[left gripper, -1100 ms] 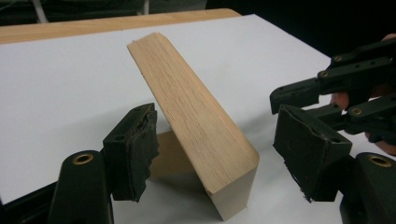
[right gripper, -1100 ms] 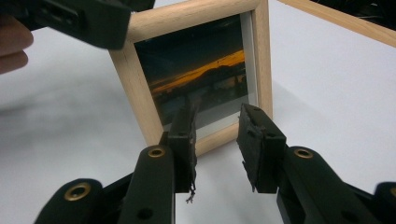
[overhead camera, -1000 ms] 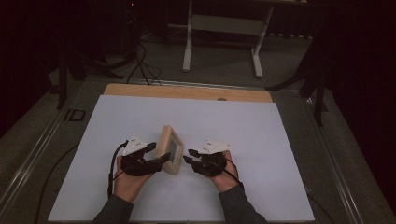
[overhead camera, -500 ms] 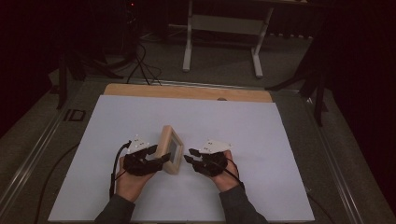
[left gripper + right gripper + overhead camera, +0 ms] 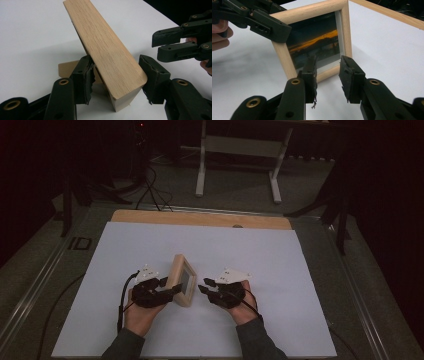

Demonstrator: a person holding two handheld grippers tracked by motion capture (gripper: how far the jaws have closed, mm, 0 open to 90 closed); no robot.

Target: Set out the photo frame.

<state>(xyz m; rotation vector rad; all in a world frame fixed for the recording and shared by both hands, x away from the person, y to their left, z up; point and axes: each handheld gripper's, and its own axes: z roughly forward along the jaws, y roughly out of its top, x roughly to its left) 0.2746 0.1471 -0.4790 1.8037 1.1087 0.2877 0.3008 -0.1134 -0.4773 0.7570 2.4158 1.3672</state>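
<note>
Our left gripper (image 5: 116, 77) fingers have just been closing around the wooden picture frame (image 5: 181, 280) mid-counter, one pad touching; right gripper (image 5: 328, 75) gapes half-open, empty, just right of it.

Dim in the high view, room beyond nearly black, white surface (image 5: 300, 270) a dull bluish grey with mild grain and soft detail. Much brighter in both gripper views, lit evenly from above, soft shadows under the frame (image 5: 107, 50) and on the sheet. Nearest jaws slightly soft at the bottom edges, wood grain sharp. Faint reflection on the frame's glass (image 5: 317, 47), no harsh glare
</note>
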